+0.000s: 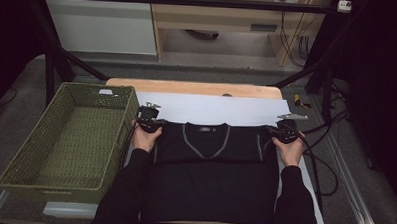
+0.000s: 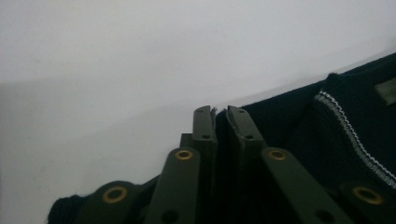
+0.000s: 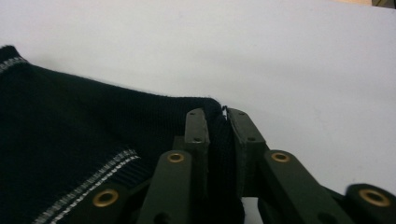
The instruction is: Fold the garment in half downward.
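Note:
A black V-neck sweater (image 1: 209, 162) with grey-white neck trim lies flat on the white sheet (image 1: 211, 108), its lower part folded up. My left gripper (image 1: 148, 119) is at its left shoulder corner and my right gripper (image 1: 285, 127) is at its right shoulder corner. In the left gripper view the jaws (image 2: 220, 112) stand a narrow way apart, with the sweater's edge (image 2: 289, 121) between them and a thin light gap beside the cloth. The right gripper's jaws (image 3: 215, 113) are likewise slightly parted around the shoulder edge (image 3: 93, 126). Both rest low on the sheet.
A green woven basket (image 1: 48, 192) stands empty at the left, close to my left forearm. The wooden tabletop (image 1: 192, 87) shows beyond the sheet. Cables (image 1: 325, 161) trail off the right side past the metal frame.

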Action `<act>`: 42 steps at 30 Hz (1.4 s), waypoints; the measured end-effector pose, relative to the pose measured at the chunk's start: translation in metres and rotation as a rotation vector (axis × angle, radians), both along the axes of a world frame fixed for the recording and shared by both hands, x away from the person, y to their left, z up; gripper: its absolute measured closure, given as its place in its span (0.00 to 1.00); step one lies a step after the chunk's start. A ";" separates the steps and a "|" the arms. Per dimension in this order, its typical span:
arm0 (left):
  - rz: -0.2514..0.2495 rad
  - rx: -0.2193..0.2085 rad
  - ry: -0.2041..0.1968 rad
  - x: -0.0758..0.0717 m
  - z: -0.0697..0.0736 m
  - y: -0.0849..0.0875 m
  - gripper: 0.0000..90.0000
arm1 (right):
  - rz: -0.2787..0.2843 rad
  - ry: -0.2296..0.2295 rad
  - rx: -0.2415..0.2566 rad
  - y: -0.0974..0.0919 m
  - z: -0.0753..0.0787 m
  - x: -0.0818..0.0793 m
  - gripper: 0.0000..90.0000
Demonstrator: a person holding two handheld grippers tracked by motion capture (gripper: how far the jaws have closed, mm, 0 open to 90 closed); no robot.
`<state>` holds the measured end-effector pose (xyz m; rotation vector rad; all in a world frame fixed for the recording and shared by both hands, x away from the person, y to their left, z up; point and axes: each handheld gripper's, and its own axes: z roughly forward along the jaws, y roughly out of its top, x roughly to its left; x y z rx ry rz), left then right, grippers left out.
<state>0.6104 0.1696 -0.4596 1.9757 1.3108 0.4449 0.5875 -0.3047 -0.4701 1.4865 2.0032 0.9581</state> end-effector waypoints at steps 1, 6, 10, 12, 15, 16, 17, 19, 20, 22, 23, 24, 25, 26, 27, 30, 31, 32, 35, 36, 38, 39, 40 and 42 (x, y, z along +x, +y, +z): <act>0.009 -0.001 -0.011 -0.001 0.002 0.002 0.79 | -0.001 -0.002 -0.005 0.000 0.000 0.000 0.80; 0.047 -0.044 -0.050 -0.010 0.014 0.014 0.48 | -0.029 -0.050 0.002 -0.006 0.008 -0.008 0.53; 0.020 -0.119 -0.049 -0.022 0.018 0.019 0.31 | -0.010 -0.093 0.036 -0.009 0.017 -0.017 0.36; 0.008 -0.136 -0.056 -0.028 0.019 0.019 0.26 | 0.017 -0.094 0.052 -0.008 0.020 -0.022 0.29; -0.011 -0.178 -0.053 -0.037 0.017 0.019 0.16 | 0.036 -0.091 0.075 -0.006 0.024 -0.028 0.23; -0.015 -0.190 -0.052 -0.041 0.016 0.018 0.14 | 0.041 -0.085 0.081 -0.005 0.024 -0.030 0.22; -0.029 -0.184 -0.054 -0.044 0.015 0.017 0.12 | 0.050 -0.088 0.083 -0.005 0.025 -0.032 0.19; -0.043 -0.166 -0.054 -0.051 0.014 0.015 0.07 | 0.065 -0.090 0.083 -0.003 0.026 -0.036 0.16; -0.050 -0.158 -0.055 -0.054 0.014 0.015 0.05 | 0.066 -0.090 0.091 -0.001 0.027 -0.038 0.14; -0.047 -0.137 -0.069 -0.058 0.016 0.015 0.04 | 0.076 -0.086 0.095 0.002 0.028 -0.042 0.11; -0.047 -0.121 -0.077 -0.060 0.017 0.015 0.04 | 0.076 -0.084 0.092 0.003 0.028 -0.044 0.10; -0.050 -0.110 -0.084 -0.062 0.019 0.015 0.04 | 0.080 -0.089 0.087 0.005 0.028 -0.045 0.08; -0.057 -0.108 -0.086 -0.064 0.020 0.016 0.04 | 0.081 -0.093 0.093 0.006 0.028 -0.047 0.08; -0.059 -0.118 -0.084 -0.065 0.021 0.016 0.04 | 0.086 -0.094 0.098 0.007 0.028 -0.048 0.08; -0.062 -0.126 -0.082 -0.066 0.022 0.016 0.03 | 0.088 -0.096 0.098 0.008 0.028 -0.049 0.07; -0.071 -0.125 -0.088 -0.070 0.021 0.016 0.03 | 0.087 -0.082 0.097 0.009 0.029 -0.050 0.05; -0.070 -0.120 -0.086 -0.070 0.020 0.016 0.03 | 0.089 -0.080 0.102 0.010 0.029 -0.051 0.04; -0.067 -0.113 -0.082 -0.070 0.018 0.016 0.03 | 0.095 -0.080 0.102 0.010 0.029 -0.051 0.04; -0.060 -0.099 -0.056 -0.068 0.012 0.017 0.04 | 0.097 -0.076 0.102 0.012 0.029 -0.052 0.04; -0.060 -0.092 -0.051 -0.067 0.011 0.017 0.06 | 0.098 -0.071 0.100 0.012 0.028 -0.052 0.04; -0.058 -0.079 -0.045 -0.066 0.008 0.017 0.09 | 0.098 -0.071 0.103 0.013 0.027 -0.051 0.06; -0.063 -0.068 -0.041 -0.065 0.006 0.017 0.12 | 0.103 -0.063 0.104 0.013 0.027 -0.051 0.07; -0.064 -0.064 -0.036 -0.064 0.005 0.017 0.15 | 0.104 -0.057 0.110 0.013 0.026 -0.050 0.09; -0.068 -0.056 -0.031 -0.063 0.004 0.016 0.22 | 0.111 -0.049 0.113 0.014 0.024 -0.049 0.12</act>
